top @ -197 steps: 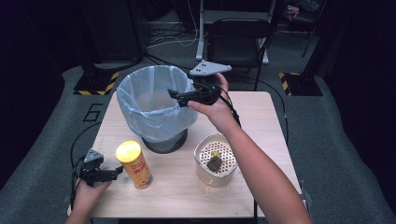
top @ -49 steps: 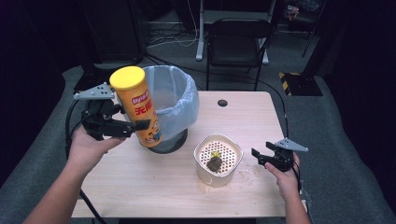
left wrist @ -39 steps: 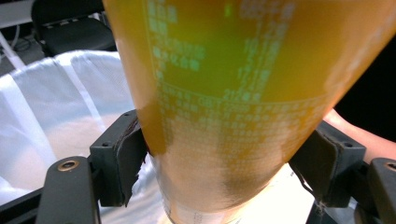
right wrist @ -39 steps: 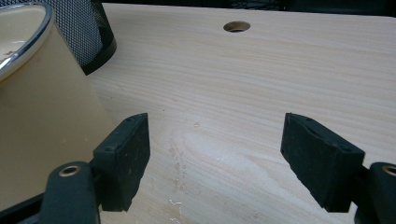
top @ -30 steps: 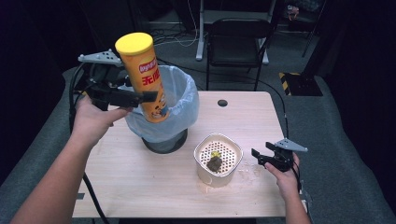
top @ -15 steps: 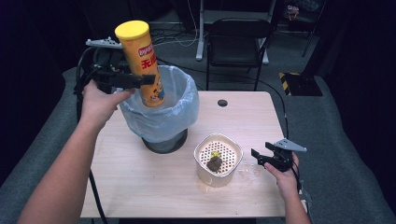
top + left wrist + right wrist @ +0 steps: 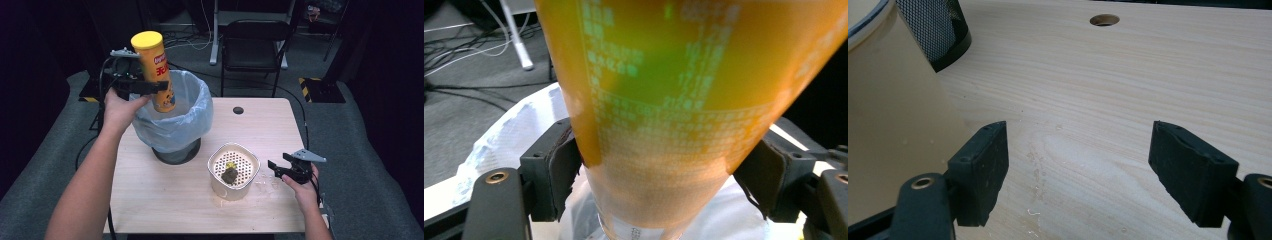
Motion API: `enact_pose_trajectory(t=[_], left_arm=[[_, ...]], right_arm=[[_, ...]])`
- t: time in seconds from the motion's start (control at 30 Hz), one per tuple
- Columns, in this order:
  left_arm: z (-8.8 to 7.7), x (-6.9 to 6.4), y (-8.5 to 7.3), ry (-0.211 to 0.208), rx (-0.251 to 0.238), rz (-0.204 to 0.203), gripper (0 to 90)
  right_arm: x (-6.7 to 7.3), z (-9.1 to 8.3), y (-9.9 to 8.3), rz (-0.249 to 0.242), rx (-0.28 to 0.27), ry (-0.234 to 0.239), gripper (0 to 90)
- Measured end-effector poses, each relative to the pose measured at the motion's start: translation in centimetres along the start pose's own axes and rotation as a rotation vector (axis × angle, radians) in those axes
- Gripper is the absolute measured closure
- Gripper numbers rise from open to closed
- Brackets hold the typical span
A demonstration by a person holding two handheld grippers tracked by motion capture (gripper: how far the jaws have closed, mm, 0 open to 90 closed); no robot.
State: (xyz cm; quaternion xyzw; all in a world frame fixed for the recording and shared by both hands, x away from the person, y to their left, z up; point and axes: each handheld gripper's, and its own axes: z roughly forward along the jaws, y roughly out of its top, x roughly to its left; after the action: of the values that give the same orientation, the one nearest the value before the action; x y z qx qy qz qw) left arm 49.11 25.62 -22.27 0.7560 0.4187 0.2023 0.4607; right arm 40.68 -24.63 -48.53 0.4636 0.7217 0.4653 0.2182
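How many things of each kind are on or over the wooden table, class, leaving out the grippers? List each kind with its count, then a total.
Tall yellow cardboard crisp tube, clamped in the left gripper above the bin: 1
Black mesh waste bin with pale blue plastic liner: 1
Cream plastic strainer pot holding dark scraps: 1
Total: 3

chip can (image 7: 154, 70) now over bin (image 7: 196, 116)

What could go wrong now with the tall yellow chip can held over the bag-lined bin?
The left gripper holds the tall yellow chip can tilted near the rim of the blue-bag-lined bin; released here, it might clip the rim and fall outside. The can's base could also snag the loose bag and drag it in.
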Motion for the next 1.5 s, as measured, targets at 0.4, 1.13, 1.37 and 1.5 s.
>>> enact_pose_trajectory(t=[0.4,1.13,1.37,1.5], left_arm=[[2.8,1.4,-1.9,0.012,0.095,-0.039,23.5],[2.0,2.0,-2.0,0.01,0.097,-0.082,14.3],[0.7,1.6,-2.1,-0.009,0.097,-0.049,17.4],[-0.7,1.6,-2.1,-0.009,0.082,-0.028,19.7]], right_arm=[[0.1,0.3,-0.1,0.001,0.008,0.005,23.7],[0.1,0.3,-0.1,-0.005,0.005,0.007,23.7],[0.1,0.2,-0.1,0.0,0.007,0.005,23.7],[0.0,0.1,-0.1,-0.001,0.003,0.005,23.8]])
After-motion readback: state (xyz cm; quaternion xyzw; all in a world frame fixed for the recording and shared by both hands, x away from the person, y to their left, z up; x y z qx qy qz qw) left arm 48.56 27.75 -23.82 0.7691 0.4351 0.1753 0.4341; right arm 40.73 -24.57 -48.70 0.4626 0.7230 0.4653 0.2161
